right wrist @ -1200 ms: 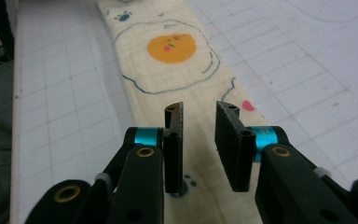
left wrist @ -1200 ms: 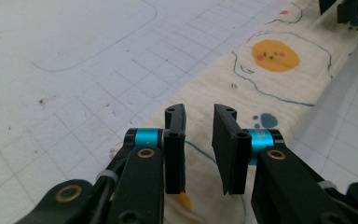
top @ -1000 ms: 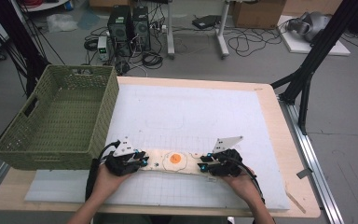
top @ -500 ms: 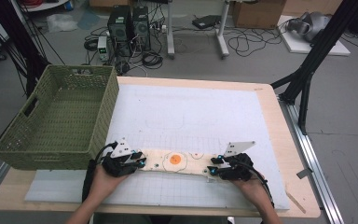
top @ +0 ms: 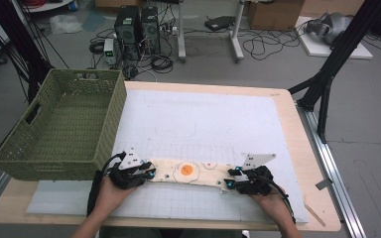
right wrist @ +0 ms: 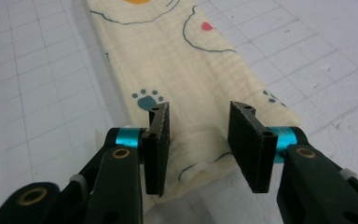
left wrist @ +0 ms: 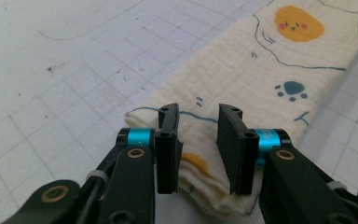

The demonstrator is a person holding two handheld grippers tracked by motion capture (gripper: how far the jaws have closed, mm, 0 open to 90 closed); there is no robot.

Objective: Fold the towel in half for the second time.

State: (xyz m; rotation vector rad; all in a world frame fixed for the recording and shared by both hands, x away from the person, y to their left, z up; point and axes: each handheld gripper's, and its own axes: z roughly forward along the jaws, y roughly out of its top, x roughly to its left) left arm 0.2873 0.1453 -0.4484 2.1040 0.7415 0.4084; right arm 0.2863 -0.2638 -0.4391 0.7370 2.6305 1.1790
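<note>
**Folded cloth, a gripper at each end — neither has a bite**

Cream cloth (top: 188,172) lies as a long folded strip on the white grid mat (top: 203,119), stretched between the two tools. Printed fried egg at its middle, blue paw prints nearer the ends.

Left gripper (left wrist: 199,140): jaws parted, a moderate gap, the strip's end running between and beneath them. Nothing pinched; cloth shows plainly in the gap.

Right gripper (right wrist: 199,140): jaws wider apart, straddling the other end, pads clear of the fabric on both sides. Holds nothing.

Green wicker basket (top: 59,124) stands just beyond and outboard of the left gripper.

Risks, as I judge them:
- Closing high would catch only the top layer; the fold would fall open on lifting.
- The right jaws sit near the very edge of the end; a shallow bite could slip off.
- If one side closes or lifts first, the strip drags askew and the layers shear.
</note>
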